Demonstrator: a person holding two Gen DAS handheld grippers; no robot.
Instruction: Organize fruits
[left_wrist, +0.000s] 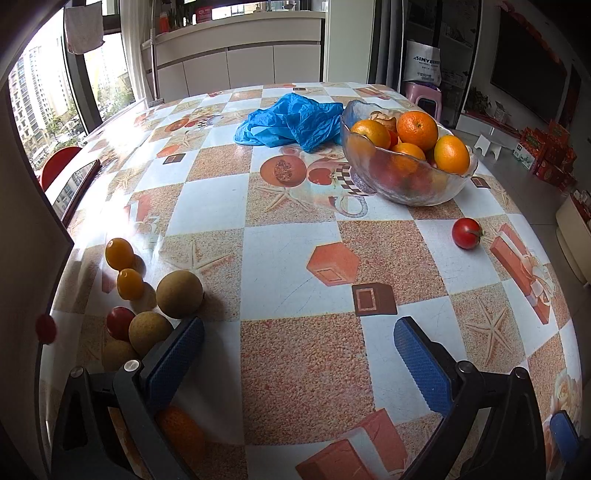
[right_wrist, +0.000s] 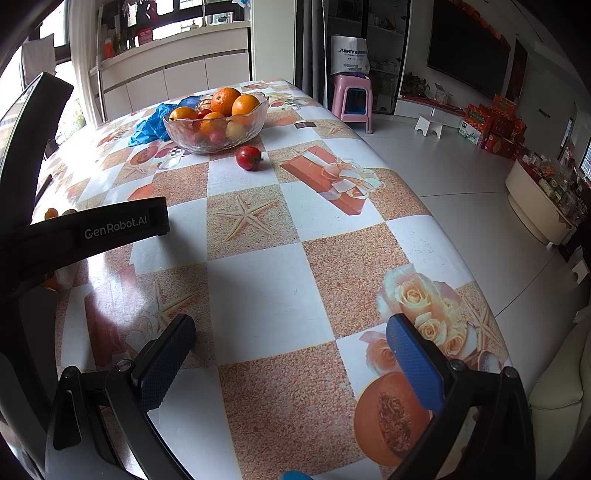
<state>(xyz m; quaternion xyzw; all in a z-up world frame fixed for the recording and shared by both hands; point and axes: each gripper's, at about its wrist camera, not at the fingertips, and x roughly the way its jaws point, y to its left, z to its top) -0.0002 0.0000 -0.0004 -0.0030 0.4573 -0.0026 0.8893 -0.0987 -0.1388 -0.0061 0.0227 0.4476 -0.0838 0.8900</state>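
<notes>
A glass bowl with oranges stands at the far right of the table; it also shows in the right wrist view. A red tomato lies alone in front of it, also visible in the right wrist view. At the left edge lie two yellow tomatoes, brown round fruits, a red tomato and an orange. My left gripper is open and empty, its left finger beside the brown fruits. My right gripper is open and empty over the table.
A crumpled blue plastic bag lies behind the bowl. The table has a patterned cloth; its right edge drops to the tiled floor. A pink stool stands beyond it. The left gripper's body crosses the right wrist view.
</notes>
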